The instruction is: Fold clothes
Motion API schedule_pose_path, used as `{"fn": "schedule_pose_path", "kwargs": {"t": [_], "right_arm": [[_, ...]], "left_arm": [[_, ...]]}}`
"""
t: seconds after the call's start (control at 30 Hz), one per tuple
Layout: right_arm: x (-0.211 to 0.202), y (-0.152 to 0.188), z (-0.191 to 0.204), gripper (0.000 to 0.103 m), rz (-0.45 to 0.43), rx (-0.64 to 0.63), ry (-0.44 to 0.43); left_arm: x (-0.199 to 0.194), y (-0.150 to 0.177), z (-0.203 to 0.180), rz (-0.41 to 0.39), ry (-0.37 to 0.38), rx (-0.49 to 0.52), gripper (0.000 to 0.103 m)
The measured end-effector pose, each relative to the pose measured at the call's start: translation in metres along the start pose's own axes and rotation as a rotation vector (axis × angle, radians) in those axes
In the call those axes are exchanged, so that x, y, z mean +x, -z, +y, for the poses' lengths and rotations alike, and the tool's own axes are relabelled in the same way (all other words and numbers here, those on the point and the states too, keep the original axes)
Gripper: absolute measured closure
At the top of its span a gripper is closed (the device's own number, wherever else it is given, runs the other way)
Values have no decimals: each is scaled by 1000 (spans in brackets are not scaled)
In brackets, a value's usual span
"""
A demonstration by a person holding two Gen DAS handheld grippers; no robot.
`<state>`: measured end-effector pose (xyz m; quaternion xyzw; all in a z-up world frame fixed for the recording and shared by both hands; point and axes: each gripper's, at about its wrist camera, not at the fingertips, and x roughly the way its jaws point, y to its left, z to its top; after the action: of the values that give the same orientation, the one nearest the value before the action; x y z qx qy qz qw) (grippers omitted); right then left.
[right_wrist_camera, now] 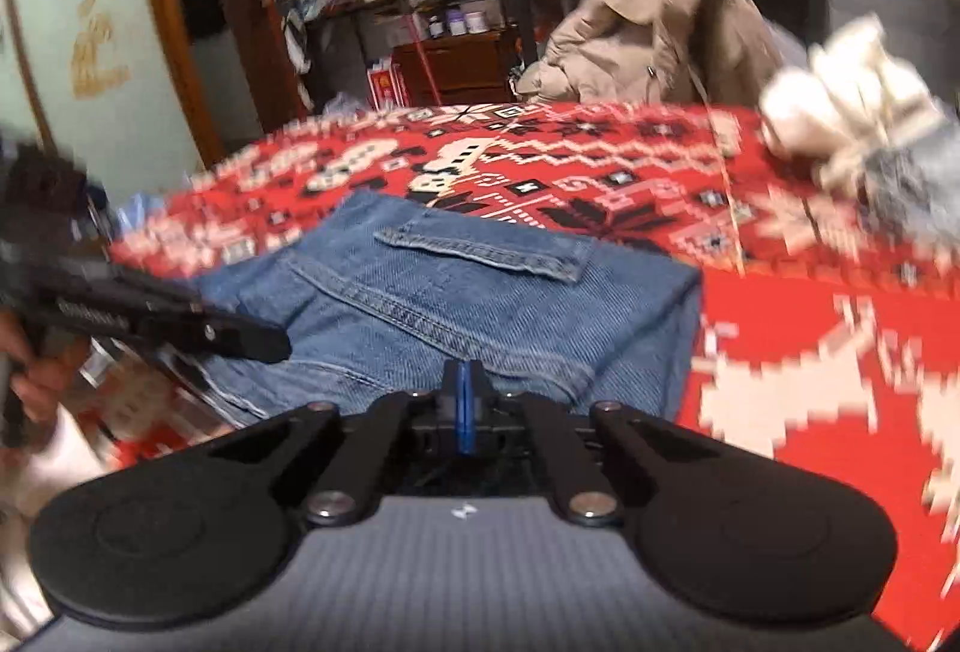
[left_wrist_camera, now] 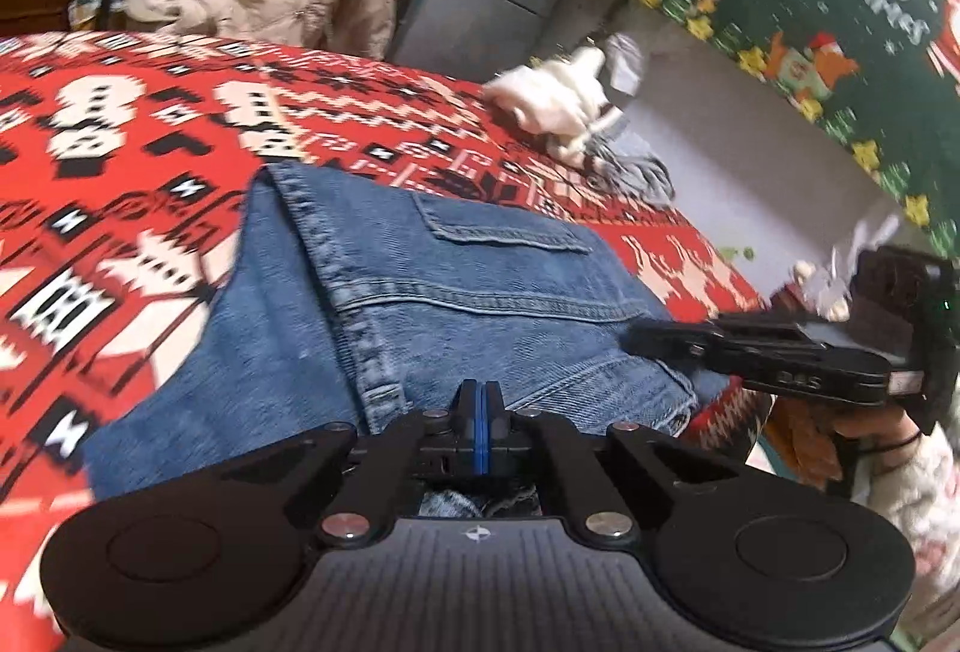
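Left claw (left_wrist_camera: 478, 400) is closed, its two blue-lined pads pressed flat together with no cloth visible between the tips; it points forward and downward over the near edge of the folded jeans (left_wrist_camera: 420, 304). Right claw (right_wrist_camera: 462, 388) is likewise closed, pads together, nothing seen between them, angled down over the near edge of the same jeans (right_wrist_camera: 480, 304). Each claw also appears in the other's view: the right one (left_wrist_camera: 648, 340) enters from the right of the left camera's picture with its tip over the denim, and the left one (right_wrist_camera: 264, 343) enters from the left of the right camera's picture, tip also over the denim. Whether either tip touches the fabric cannot be told.

A hand (left_wrist_camera: 870, 430) grips the right tool's handle below a pale patterned sleeve; another hand (right_wrist_camera: 36, 376) holds the left tool, largely cut off by the frame edge.

Both pictures are blurred, more so toward the edges. Each tool's own body hides the nearest strip of the jeans.

Jeans lie folded into a compact block on a red patterned cloth (left_wrist_camera: 120, 141), a flapped back pocket and heavy seams facing up. A pale crumpled garment (left_wrist_camera: 558, 105) lies well apart at the far side of the cloth. A beige coat (right_wrist_camera: 654, 15) hangs behind.
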<state>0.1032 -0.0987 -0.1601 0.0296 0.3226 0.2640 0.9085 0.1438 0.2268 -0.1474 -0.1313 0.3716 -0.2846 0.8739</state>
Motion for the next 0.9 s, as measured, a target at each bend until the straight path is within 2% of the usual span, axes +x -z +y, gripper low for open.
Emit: {"fn": "schedule_pose_path", "kwargs": {"t": [0.07,0.17,0.2,0.3,0.47,0.57,0.6,0.67,0.8,0.9], "right_arm": [[-11,-1,-10,103,-7,51,-10],[-25,-3,-29,100,-43,104,30],[-27,-5,-36,95,-60,131,48],[-21,-12,-50,95,-92,168,60],[-2,3,-53,99,-50,121,123],[-10,9,-63,98,-44,180,107],[-12,9,-62,101,-35,172,122],[-16,6,-59,97,-30,160,149],[-18,-5,-50,97,-71,131,112],[-6,0,-36,97,-19,36,143]], "left_arm": [[-6,-2,1,-7,-12,-14,101],[-12,-7,1,-38,-16,-27,100],[-13,-8,1,-48,-17,-31,99],[-11,-7,1,-54,-14,-49,99],[-9,6,-2,-52,-32,-28,99],[-11,7,1,-55,-21,-54,99],[-12,6,2,-54,-18,-64,99],[-14,4,2,-53,-17,-71,99],[-19,0,-1,-69,-27,-62,97],[-21,3,0,-68,-34,-61,97]]}}
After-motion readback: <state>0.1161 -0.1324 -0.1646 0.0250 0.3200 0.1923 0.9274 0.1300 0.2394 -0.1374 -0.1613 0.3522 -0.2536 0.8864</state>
